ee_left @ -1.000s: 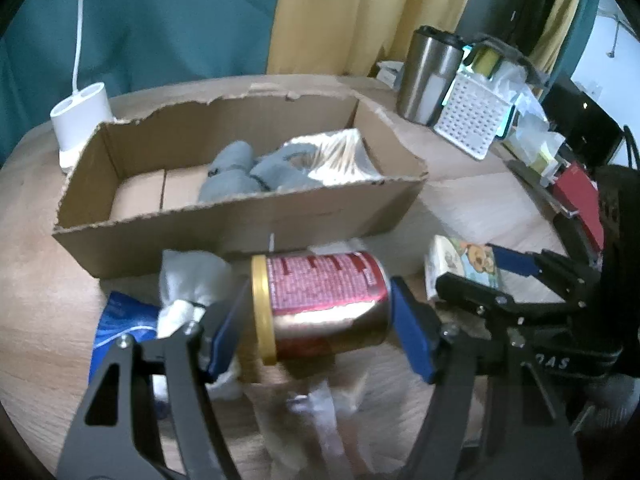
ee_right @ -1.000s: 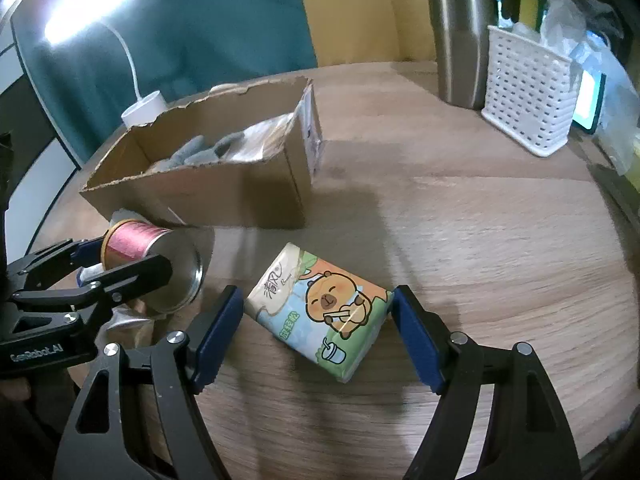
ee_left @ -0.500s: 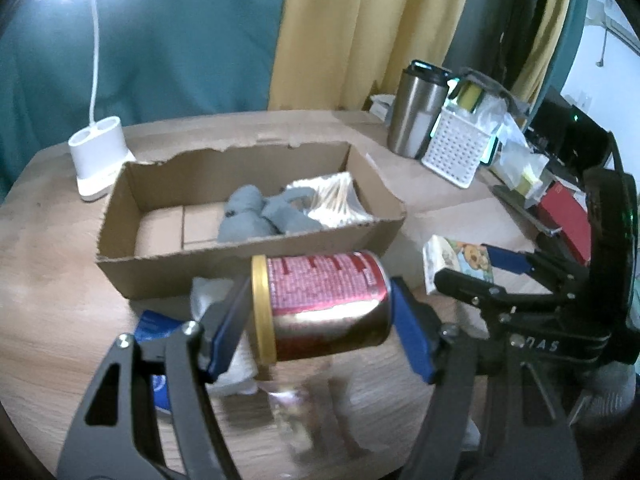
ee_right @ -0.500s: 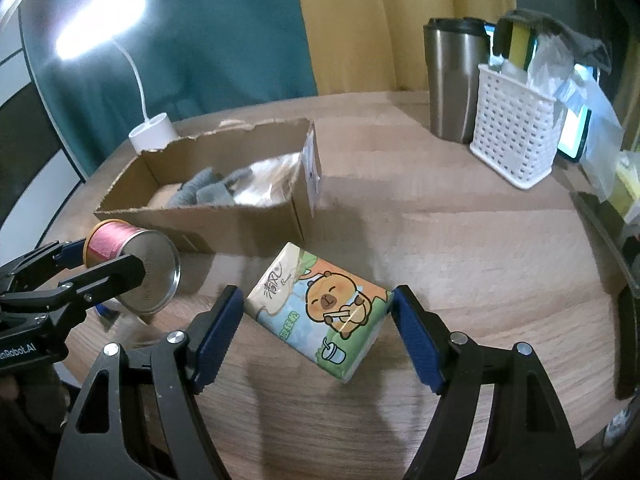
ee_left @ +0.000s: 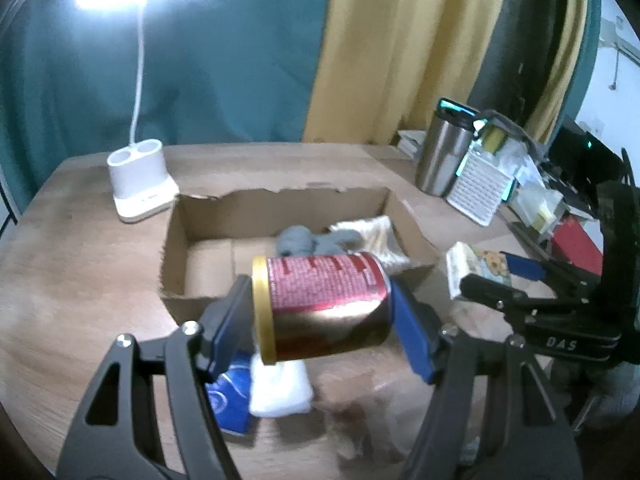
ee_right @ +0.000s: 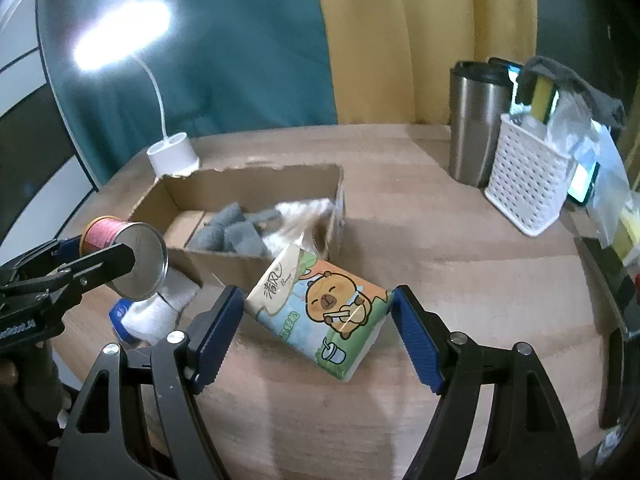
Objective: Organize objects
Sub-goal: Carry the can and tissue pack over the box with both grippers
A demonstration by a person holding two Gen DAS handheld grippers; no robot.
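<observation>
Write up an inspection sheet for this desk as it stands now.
Surface: wooden table, partly bare.
Job's things: cardboard box open, holding grey cloth and a pale packet; red can; tissue pack.
Clutter: blue-and-white wrappers in front of the box; steel tumbler, white basket, a phone behind it.
Grippers: left gripper shut on the can, held sideways; right gripper shut on the tissue pack.
Cables: nothing seen.
Surroundings: lit desk lamp, teal and yellow curtains.
</observation>
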